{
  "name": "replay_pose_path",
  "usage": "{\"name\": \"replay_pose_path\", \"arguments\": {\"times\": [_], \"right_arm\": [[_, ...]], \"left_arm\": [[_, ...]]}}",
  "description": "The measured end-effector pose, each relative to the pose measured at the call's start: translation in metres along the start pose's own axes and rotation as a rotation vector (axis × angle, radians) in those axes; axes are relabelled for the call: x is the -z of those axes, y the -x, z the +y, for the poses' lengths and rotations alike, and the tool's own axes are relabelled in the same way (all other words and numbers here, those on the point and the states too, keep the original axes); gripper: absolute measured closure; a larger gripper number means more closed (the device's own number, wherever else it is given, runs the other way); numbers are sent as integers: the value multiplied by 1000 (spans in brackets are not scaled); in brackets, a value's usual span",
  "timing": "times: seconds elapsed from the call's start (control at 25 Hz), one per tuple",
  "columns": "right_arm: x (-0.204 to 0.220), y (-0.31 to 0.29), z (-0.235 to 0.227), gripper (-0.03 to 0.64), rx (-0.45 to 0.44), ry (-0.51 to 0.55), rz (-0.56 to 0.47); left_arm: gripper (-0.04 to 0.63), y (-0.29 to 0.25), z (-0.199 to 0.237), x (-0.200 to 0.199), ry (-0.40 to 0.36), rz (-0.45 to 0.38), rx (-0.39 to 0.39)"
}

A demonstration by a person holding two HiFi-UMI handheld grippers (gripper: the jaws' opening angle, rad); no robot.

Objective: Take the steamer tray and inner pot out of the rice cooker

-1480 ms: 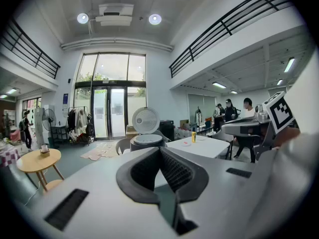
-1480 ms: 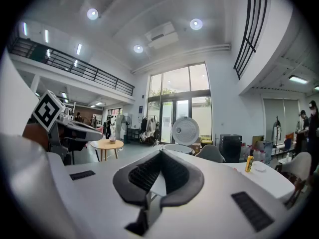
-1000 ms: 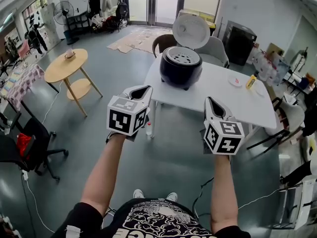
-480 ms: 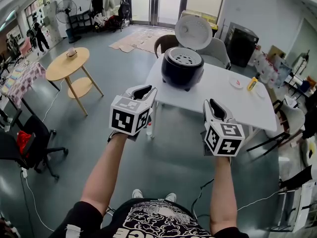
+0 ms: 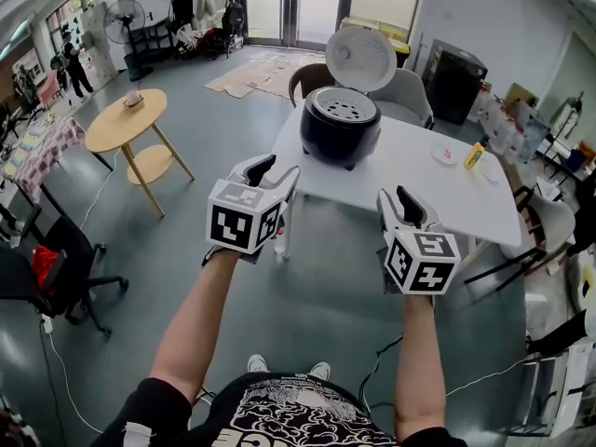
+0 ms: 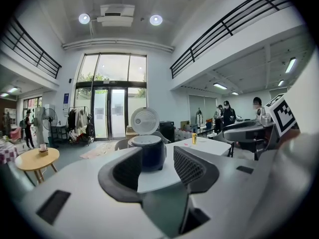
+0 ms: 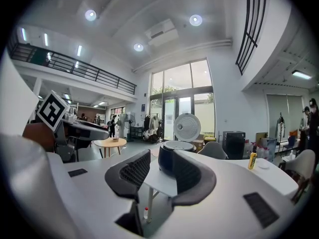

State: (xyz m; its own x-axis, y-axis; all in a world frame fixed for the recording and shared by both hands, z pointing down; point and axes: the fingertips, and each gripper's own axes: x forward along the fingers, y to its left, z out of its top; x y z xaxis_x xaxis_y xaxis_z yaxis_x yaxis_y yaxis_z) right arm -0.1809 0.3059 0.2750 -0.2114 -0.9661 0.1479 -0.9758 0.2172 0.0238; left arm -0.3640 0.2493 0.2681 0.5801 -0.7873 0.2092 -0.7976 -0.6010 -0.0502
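Two grippers are hovering in the lower centre of the head view, both well short of the table (image 5: 438, 189). On the left gripper (image 5: 277, 168) the jaws are opening with nothing between them. The right gripper (image 5: 395, 196) is doing the same, its jaws spreading around empty air. In the upper centre of the frame, the black cooker (image 5: 340, 136) is sitting on the table's upper-left corner, its lid (image 5: 359, 59) standing open behind it. A perforated steamer tray (image 5: 342, 108) is lying in the cooker's top, and the inner pot is hiding beneath it, out of sight.
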Motion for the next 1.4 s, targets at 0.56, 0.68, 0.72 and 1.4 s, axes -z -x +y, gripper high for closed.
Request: {"name": "replay_pose_path", "arguments": {"times": [0.56,0.68,0.72,1.4], "right_arm": [[17,-10,-60,355,-47,-29,10],[19,-13,-78,321,-64,-31,14],[19,-14,-84,316,-72,-29,16],[25,-60,-137,230,-146,-11,15]], "left_arm": [[235,-49,-30,5,-17,42,-55],[217,-64,-40,3,3,42,-53],[211,-68,-44,2,11,36,-53],[198,-120,-34,-1,50,12,-133]]}}
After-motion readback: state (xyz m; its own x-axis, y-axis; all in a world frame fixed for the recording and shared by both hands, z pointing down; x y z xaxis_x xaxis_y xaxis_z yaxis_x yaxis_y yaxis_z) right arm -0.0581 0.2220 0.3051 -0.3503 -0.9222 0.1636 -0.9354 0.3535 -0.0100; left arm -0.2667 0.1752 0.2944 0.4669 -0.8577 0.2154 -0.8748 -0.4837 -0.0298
